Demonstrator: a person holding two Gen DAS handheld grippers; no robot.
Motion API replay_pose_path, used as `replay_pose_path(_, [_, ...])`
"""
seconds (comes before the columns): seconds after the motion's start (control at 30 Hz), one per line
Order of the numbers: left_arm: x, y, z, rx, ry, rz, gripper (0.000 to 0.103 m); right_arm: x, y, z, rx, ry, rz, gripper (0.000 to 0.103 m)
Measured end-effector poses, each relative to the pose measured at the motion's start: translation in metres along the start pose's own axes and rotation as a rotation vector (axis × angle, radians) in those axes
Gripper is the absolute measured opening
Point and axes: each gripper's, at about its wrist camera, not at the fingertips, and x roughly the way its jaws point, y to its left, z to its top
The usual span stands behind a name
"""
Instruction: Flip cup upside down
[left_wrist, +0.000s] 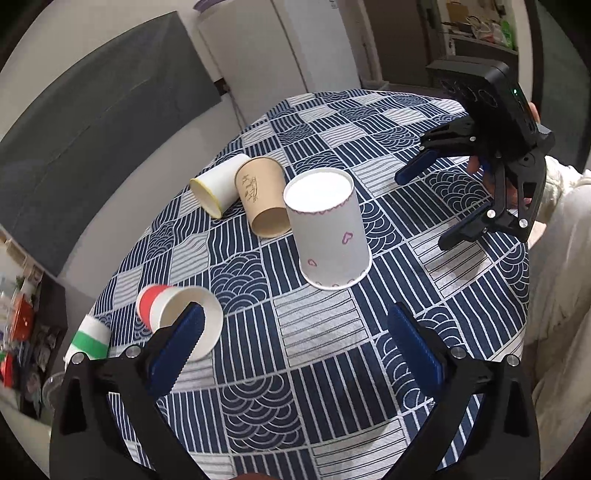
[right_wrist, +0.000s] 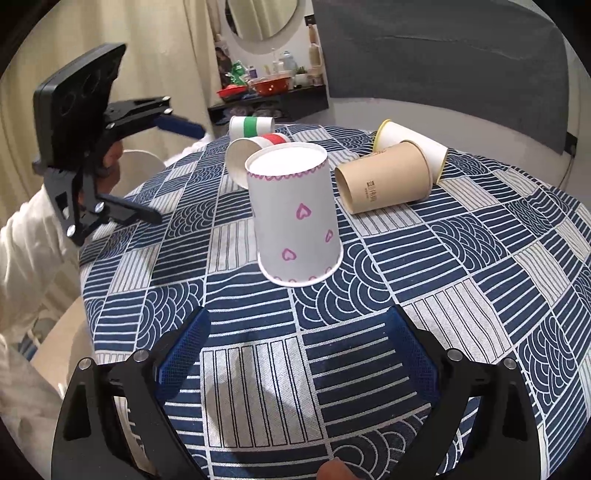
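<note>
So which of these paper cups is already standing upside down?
The white cup with pink hearts, mid-table, rim down on the cloth. The brown cup, yellow-rimmed cup, red-banded cup and green-banded cup all lie on their sides.

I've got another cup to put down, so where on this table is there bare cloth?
Bare cloth lies between the heart cup and the right gripper, and right of it below the brown cup. It is crowded behind: brown, yellow-rimmed, red-banded and green-banded cups.

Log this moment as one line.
heart cup: upside down on tablecloth | other four cups: on sides | left tool: open, empty | right tool: open, empty
</note>
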Motion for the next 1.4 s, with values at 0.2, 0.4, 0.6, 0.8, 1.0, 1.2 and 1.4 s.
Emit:
replay_pose_path(0.2, [-0.002,-0.012,-0.009,-0.128,-0.022,0.091,0.097,-0.004,0.003,-0.002,0.04,-0.011,-0.07,0.093])
replay_pose_path(0.4, [-0.001,-0.027,-0.02,-0.282,-0.03,0.146,0.097,-0.003,0.006,-0.009,0.084,-0.016,-0.172,0.094])
replay_pose_path(0.6, [-0.003,-0.038,-0.03,-0.447,-0.053,0.229,0.097,0.0,0.002,-0.018,0.173,-0.054,-0.232,0.094])
replay_pose_path(0.8, [-0.006,-0.053,-0.04,-0.528,-0.091,0.341,0.097,-0.004,0.007,-0.02,0.206,-0.096,-0.26,0.095])
replay_pose_path(1.0, [0.002,-0.054,-0.05,-0.628,-0.1,0.421,0.097,-0.008,0.022,-0.021,0.194,-0.155,-0.313,0.095])
replay_pose_path(1.2, [0.0,-0.054,-0.054,-0.642,-0.12,0.478,0.097,-0.005,0.03,-0.023,0.141,-0.163,-0.364,0.095])
replay_pose_path(1.4, [-0.003,-0.066,-0.052,-0.587,-0.153,0.509,0.097,-0.003,0.031,-0.023,0.144,-0.157,-0.373,0.095])
